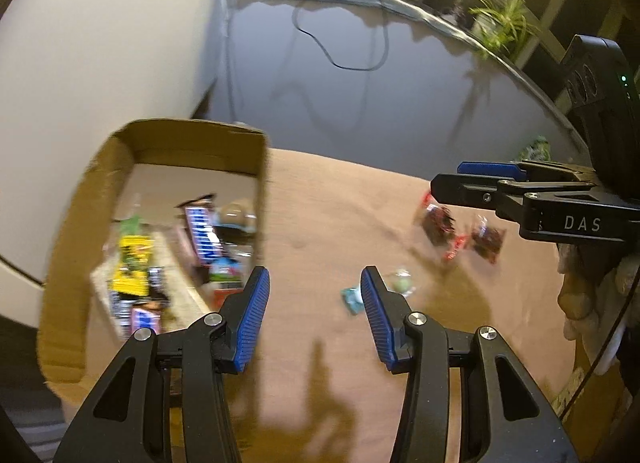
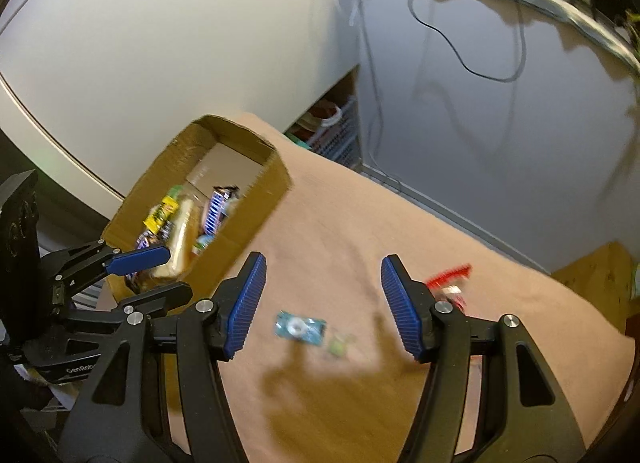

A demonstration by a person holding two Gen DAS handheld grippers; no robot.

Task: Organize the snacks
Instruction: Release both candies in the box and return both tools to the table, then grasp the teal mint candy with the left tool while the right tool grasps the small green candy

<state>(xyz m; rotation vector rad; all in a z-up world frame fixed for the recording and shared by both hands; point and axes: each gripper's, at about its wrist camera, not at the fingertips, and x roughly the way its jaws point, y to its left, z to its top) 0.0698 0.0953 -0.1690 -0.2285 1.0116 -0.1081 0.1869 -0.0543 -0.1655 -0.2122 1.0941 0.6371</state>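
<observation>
Tan-covered surface, cardboard box at its left edge filled with snack bars, left tool and right tool both held apart, empty, red-wrapped snacks and teal packet lying loose on the cloth

The right gripper with blue ribbed pads stands open above the tan cloth-covered table, nothing between its jaws. Just below the gap lie a small teal candy wrapper and, touching it at 3 o'clock, a blurred little green sweet. At 3 o'clock, partly behind the right finger, a red-edged snack packet is seen. At 10 o'clock stands an open brown cardboard box holding mixed snack bars. The left gripper hangs near the box's nearest corner, at 9 o'clock.
</observation>
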